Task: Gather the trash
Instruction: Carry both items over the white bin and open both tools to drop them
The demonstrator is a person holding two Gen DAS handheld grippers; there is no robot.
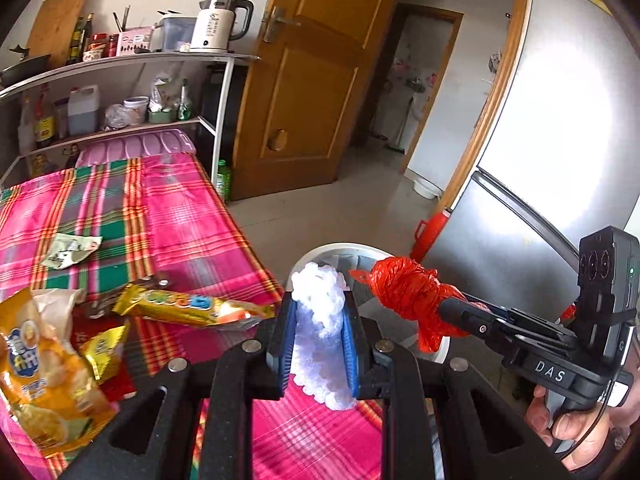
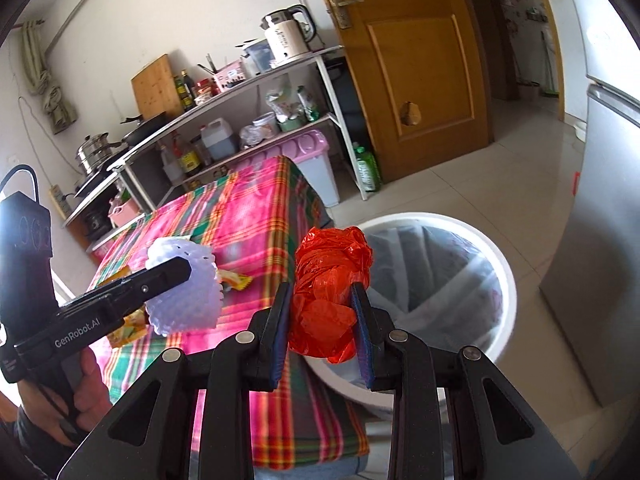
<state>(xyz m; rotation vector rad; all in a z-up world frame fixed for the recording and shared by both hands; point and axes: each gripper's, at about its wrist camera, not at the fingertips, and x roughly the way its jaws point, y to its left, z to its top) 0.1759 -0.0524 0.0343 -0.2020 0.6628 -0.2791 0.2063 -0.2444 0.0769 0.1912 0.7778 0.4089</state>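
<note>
My left gripper (image 1: 318,304) is shut on a white foam fruit net (image 1: 320,320), held above the table's right edge; it also shows in the right wrist view (image 2: 184,292). My right gripper (image 2: 322,292) is shut on a crumpled red plastic bag (image 2: 328,280), also seen in the left wrist view (image 1: 404,292), held near the rim of the white trash bin (image 2: 496,264) with a clear liner, beside the table. On the pink plaid tablecloth (image 1: 180,208) lie a yellow snack wrapper (image 1: 192,306), a yellow chip bag (image 1: 44,368) and a crumpled green-white wrapper (image 1: 70,250).
A shelf rack (image 1: 120,92) with bottles and a kettle (image 1: 220,24) stands behind the table. A wooden door (image 1: 320,80) is open. A silver fridge (image 1: 560,140) stands at the right, a red thermos (image 1: 430,232) at its foot. A green bottle (image 1: 223,178) stands on the floor.
</note>
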